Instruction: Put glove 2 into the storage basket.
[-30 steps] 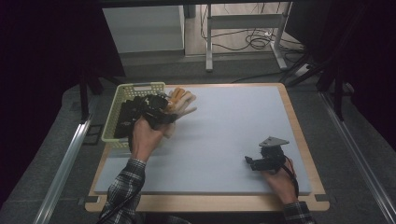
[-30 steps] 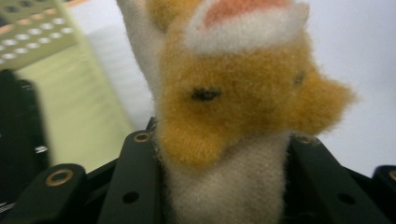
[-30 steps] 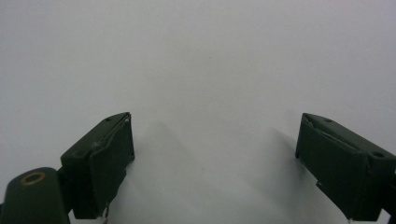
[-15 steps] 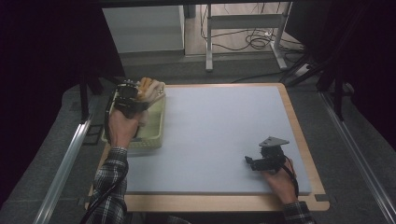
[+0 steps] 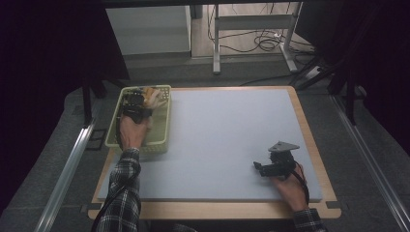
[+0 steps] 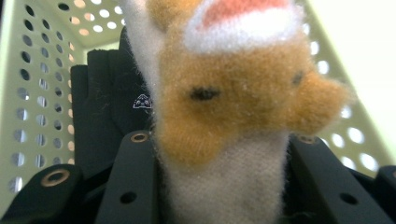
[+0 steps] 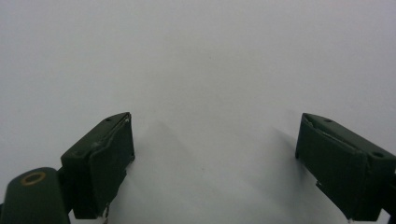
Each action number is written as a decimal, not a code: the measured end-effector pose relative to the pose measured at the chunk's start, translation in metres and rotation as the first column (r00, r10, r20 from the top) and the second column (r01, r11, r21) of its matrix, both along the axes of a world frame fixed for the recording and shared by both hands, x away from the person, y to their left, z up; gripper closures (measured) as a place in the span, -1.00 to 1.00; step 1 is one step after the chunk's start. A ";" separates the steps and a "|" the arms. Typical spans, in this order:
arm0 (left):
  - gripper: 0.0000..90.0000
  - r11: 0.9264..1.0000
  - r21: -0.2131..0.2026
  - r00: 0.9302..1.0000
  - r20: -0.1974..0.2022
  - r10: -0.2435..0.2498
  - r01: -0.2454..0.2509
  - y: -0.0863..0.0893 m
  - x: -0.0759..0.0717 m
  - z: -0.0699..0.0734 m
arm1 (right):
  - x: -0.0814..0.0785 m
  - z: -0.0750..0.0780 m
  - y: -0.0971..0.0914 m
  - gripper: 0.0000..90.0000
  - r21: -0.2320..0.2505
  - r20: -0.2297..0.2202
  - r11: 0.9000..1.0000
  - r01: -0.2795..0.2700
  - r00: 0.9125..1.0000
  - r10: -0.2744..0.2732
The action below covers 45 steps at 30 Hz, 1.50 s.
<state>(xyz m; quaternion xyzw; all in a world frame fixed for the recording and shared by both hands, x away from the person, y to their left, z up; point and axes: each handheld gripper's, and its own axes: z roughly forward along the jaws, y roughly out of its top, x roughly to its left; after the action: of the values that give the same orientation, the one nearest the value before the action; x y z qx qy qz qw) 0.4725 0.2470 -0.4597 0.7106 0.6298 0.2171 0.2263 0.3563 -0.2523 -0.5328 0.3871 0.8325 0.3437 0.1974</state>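
Orange-and-white plush toy (image 6: 243, 93) sits pinched in the left hand-held gripper (image 5: 137, 107) inside a perforated basket (image 5: 162, 137); no readable writing.

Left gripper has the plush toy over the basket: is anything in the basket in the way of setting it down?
Partly. The left gripper is shut on the plush toy inside the yellow basket. A black fabric item already lies in the basket just behind the toy.
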 end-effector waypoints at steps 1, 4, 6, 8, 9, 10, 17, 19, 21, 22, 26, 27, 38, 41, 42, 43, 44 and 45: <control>0.36 1.000 -0.004 1.000 -0.006 0.003 -0.003 -0.001 0.002 -0.002 | 0.000 0.000 0.000 -0.76 0.000 0.000 1.000 0.000 1.000 0.000; 0.35 1.000 0.000 1.000 -0.027 -0.002 0.002 -0.005 0.009 -0.009 | 0.000 0.000 0.000 -0.75 0.001 0.000 1.000 -0.001 1.000 0.001; 0.34 1.000 0.001 0.999 -0.045 -0.005 0.005 -0.007 0.013 -0.013 | 0.000 0.000 0.000 -0.75 0.001 0.000 1.000 -0.001 1.000 0.001; 0.34 1.000 -0.001 0.998 -0.058 -0.003 0.003 -0.008 0.016 -0.016 | 0.000 0.000 0.000 -0.75 0.001 0.000 1.000 -0.001 1.000 0.001; 0.34 1.000 -0.002 0.998 -0.063 -0.003 0.003 -0.009 0.018 -0.017 | 0.000 0.000 0.000 -0.75 0.001 0.000 1.000 -0.001 1.000 0.001; 0.33 1.000 -0.002 0.998 -0.070 -0.003 0.003 -0.010 0.020 -0.019 | 0.000 0.000 0.000 -0.75 0.001 0.000 1.000 -0.001 1.000 0.001; 0.27 1.000 -0.007 0.992 -0.125 -0.029 0.029 -0.019 0.028 -0.031 | 0.000 0.000 0.000 -0.75 0.002 -0.001 1.000 -0.002 1.000 0.002; 0.15 0.999 -0.009 0.986 -0.162 -0.045 0.044 -0.021 0.031 -0.035 | 0.000 0.000 0.000 -0.75 0.002 0.000 1.000 -0.002 1.000 0.002; -0.11 0.998 -0.021 0.976 -0.210 -0.061 0.058 -0.022 0.034 -0.040 | 0.000 0.000 0.000 -0.75 0.002 -0.001 1.000 -0.002 1.000 0.002; -0.23 0.998 -0.024 0.973 -0.222 -0.068 0.064 -0.022 0.034 -0.041 | 0.000 0.000 0.000 -0.75 0.002 -0.001 1.000 -0.002 1.000 0.002; -0.62 0.996 -0.078 0.969 -0.241 -0.059 0.042 -0.015 0.034 -0.040 | 0.000 0.000 0.000 -0.75 0.002 -0.001 1.000 -0.002 1.000 0.002; -0.70 0.996 -0.071 0.969 -0.241 -0.060 0.043 -0.014 0.033 -0.039 | 0.000 0.000 0.000 -0.75 0.002 -0.001 1.000 -0.002 1.000 0.002; -0.45 0.981 -0.181 0.984 -0.149 -0.094 0.066 0.013 0.012 -0.007 | 0.000 0.000 0.000 -0.75 0.000 0.001 1.000 -0.002 1.000 0.002; 0.08 0.979 -0.195 0.981 -0.172 -0.088 0.054 0.021 0.010 -0.010 | 0.000 0.000 0.000 -0.75 0.001 -0.001 1.000 -0.002 1.000 0.002; 0.19 0.980 -0.189 0.979 -0.183 -0.091 0.056 0.022 0.010 -0.012 | 0.000 0.000 0.000 -0.75 0.001 -0.001 1.000 -0.002 1.000 0.002; 0.30 0.981 -0.181 0.976 -0.193 -0.100 0.064 0.021 0.010 -0.015 | 0.000 0.000 0.000 -0.75 0.001 -0.001 1.000 -0.002 1.000 0.002; 0.41 0.981 -0.177 0.973 -0.200 -0.112 0.076 0.020 0.010 -0.018 | 0.000 0.000 0.000 -0.75 0.002 -0.001 1.000 -0.002 1.000 0.002; 0.48 0.981 -0.177 0.973 -0.200 -0.112 0.076 0.020 0.010 -0.018 | 0.000 0.000 0.000 -0.75 0.002 -0.001 1.000 -0.002 1.000 0.002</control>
<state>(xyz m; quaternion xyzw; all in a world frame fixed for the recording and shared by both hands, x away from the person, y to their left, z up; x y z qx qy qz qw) 0.4825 0.2672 -0.4775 0.7370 0.6316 0.0762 0.2283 0.3564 -0.2524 -0.5328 0.3866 0.8328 0.3443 0.1961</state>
